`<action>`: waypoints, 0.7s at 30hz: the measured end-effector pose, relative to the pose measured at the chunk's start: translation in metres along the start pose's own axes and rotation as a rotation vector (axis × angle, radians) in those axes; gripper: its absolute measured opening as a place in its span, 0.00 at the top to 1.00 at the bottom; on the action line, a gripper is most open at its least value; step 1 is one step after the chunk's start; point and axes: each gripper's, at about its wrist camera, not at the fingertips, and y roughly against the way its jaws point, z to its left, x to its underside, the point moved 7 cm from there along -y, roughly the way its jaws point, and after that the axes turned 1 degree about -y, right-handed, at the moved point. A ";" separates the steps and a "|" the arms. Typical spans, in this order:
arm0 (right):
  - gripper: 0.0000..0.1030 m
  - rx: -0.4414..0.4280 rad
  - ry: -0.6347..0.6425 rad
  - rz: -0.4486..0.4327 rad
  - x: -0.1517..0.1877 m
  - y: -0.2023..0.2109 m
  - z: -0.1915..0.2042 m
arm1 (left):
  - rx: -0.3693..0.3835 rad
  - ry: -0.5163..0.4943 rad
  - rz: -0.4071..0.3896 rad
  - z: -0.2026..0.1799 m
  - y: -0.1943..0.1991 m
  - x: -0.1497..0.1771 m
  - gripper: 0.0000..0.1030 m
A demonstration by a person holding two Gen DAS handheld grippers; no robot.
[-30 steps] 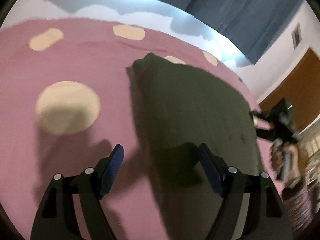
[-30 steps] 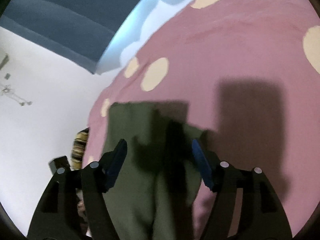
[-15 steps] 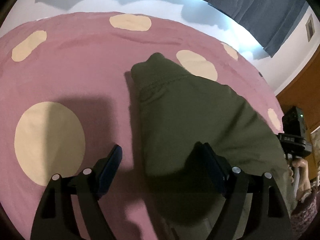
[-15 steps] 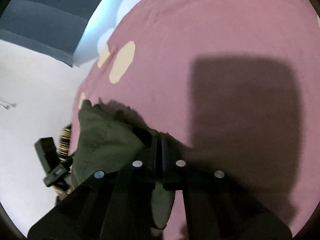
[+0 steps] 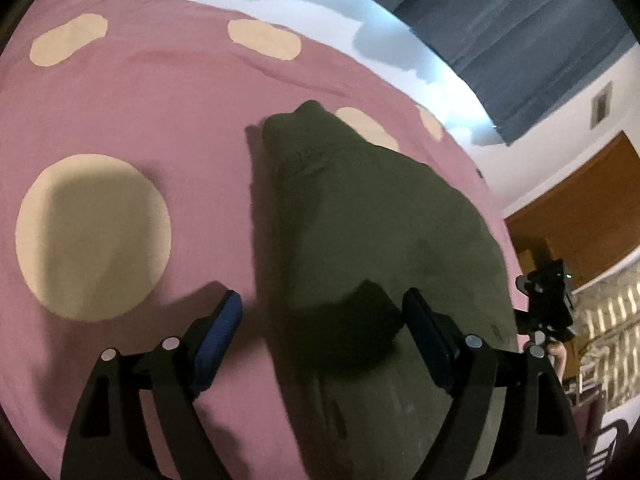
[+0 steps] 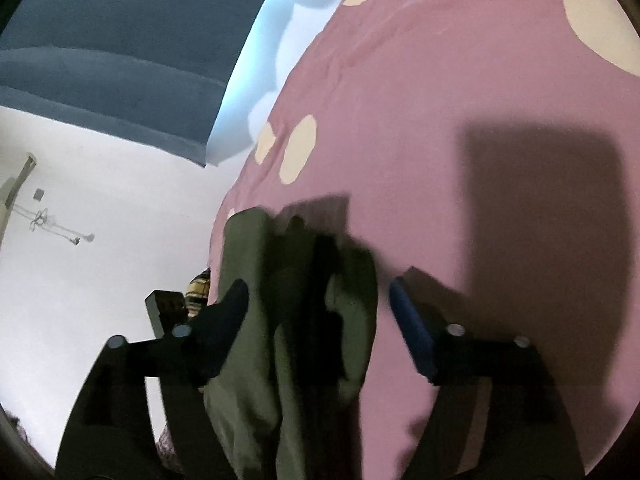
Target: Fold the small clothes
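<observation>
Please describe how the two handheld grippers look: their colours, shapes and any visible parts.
The left gripper and the right gripper look alike: black angular frames with cut-out openings, round silver pivot pins, and two flat fingers lined with blue pads. No cables or markings show. The pictures are somewhat blurred.

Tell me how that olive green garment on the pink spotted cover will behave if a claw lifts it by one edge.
The olive garment is probably floppy: it lies in soft folds on the pink cover, so it would likely drape and sag. It looks thin, so likely light. Folded layers may slip apart.
</observation>
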 end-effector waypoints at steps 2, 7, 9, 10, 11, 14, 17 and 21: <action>0.25 0.002 0.016 0.041 0.008 -0.002 0.001 | 0.016 -0.013 0.002 -0.002 0.003 0.005 0.20; 0.18 -0.010 0.075 0.110 0.017 -0.019 0.013 | 0.077 -0.024 0.051 -0.011 0.002 0.022 0.20; 0.16 -0.016 0.083 0.138 0.016 -0.031 0.018 | 0.065 -0.050 0.035 -0.013 0.002 0.022 0.18; 0.16 -0.004 0.085 0.144 0.016 -0.035 0.019 | 0.066 -0.050 0.035 -0.013 0.000 0.021 0.18; 0.15 0.010 0.087 0.153 0.015 -0.039 0.020 | 0.070 -0.041 0.038 -0.012 -0.003 0.019 0.18; 0.15 0.021 0.109 0.169 0.013 -0.048 0.024 | 0.092 -0.010 0.042 -0.012 -0.011 0.020 0.17; 0.15 0.043 0.150 0.186 0.020 -0.047 0.028 | 0.073 -0.032 0.023 -0.016 -0.011 0.021 0.18; 0.16 0.071 0.188 0.220 0.040 -0.035 0.026 | 0.102 -0.017 0.062 -0.014 -0.009 0.024 0.18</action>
